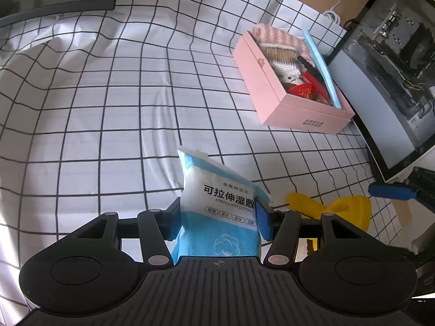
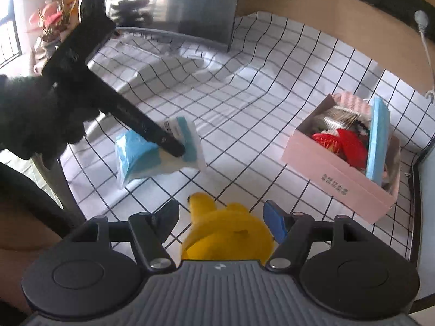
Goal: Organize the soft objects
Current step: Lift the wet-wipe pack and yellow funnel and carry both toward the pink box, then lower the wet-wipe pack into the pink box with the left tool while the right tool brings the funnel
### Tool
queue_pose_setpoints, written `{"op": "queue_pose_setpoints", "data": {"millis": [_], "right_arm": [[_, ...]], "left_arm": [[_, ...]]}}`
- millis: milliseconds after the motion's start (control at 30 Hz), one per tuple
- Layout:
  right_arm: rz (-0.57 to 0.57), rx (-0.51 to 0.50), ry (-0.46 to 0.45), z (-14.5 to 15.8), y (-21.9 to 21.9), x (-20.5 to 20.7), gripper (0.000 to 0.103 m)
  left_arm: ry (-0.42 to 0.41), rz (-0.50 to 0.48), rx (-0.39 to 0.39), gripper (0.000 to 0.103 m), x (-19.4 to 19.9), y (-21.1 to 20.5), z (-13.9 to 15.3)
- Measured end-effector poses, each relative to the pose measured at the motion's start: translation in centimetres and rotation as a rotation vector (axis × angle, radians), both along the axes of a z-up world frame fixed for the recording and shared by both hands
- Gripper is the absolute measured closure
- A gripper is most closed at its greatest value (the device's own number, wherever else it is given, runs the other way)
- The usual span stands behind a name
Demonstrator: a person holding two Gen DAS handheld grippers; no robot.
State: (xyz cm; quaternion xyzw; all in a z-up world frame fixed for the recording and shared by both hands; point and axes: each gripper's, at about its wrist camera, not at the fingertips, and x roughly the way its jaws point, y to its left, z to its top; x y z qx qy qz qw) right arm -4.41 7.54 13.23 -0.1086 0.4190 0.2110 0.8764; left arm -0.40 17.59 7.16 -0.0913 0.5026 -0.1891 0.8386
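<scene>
A blue and white pack of cotton pads (image 1: 217,203) stands between my left gripper's (image 1: 218,214) pads, pinched on both sides just above the checked cloth. The right wrist view shows the same pack (image 2: 187,135) under the black left gripper (image 2: 176,146). A yellow soft toy (image 2: 225,228) lies between my right gripper's (image 2: 221,217) spread jaws; the left finger (image 2: 168,214) stands clear of it. The toy (image 1: 342,206) also shows in the left wrist view, beside a blue pad (image 1: 388,191) of the right gripper. A pink box (image 1: 285,103) (image 2: 334,179) holds several soft items.
A white tablecloth with a black grid (image 1: 108,95) covers the table, rumpled at the back. A monitor (image 1: 386,81) stands right behind the pink box. A dark screen (image 2: 174,2) stands at the far edge, a potted plant (image 2: 51,24) beside it. A white cable (image 1: 337,2) runs behind.
</scene>
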Motion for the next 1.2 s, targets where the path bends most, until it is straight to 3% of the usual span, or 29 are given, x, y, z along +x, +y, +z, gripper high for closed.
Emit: {"op": "queue_pose_setpoints", "data": {"millis": [133, 200, 267, 333, 567, 667, 733, 833, 1067, 1200], "right_arm": [[-0.062, -0.013, 0.022, -1.4, 1.0, 0.8, 0.032], [-0.094, -0.073, 0.003, -2.5, 1.6, 1.1, 0.031], [-0.112, -0.109, 0.008, -3.7, 1.5, 1.4, 0.022], [-0.133, -0.066, 0.035, -4.6, 0.6, 1.6, 0.017], [-0.234, 0.178, 0.198, -6.4, -2.9, 2.8, 0.017], [-0.277, 0.276, 0.241, -6.3, -4.3, 2.9, 0.033], [-0.268, 0.294, 0.231, -5.4, -4.7, 2.5, 0.049], [-0.25, 0.276, 0.202, -3.8, -4.9, 1.8, 0.055], [-0.3, 0.257, 0.075, 0.2, -7.8, -0.4, 0.057], [-0.362, 0.248, -0.01, 2.3, -10.0, -2.0, 0.057]], "left_arm": [[0.005, 0.005, 0.016, 0.044, -0.2, -0.1, -0.1], [0.001, -0.004, 0.03, 0.044, -0.4, -0.5, 0.0], [-0.009, -0.022, 0.048, 0.044, -0.7, -0.9, 0.1], [-0.019, -0.039, 0.062, 0.044, -1.0, -1.3, 0.2], [-0.036, -0.101, 0.091, 0.044, -1.7, -3.2, 0.7], [-0.034, -0.108, 0.08, 0.044, -1.7, -3.6, 0.8], [-0.032, -0.113, 0.06, 0.044, -1.5, -4.0, 1.0], [-0.028, -0.129, 0.023, 0.044, -0.9, -4.7, 1.3], [-0.049, -0.16, -0.091, 0.044, 2.3, -7.3, 4.2], [-0.16, -0.185, -0.1, 0.044, 6.0, -10.1, 8.0]]}}
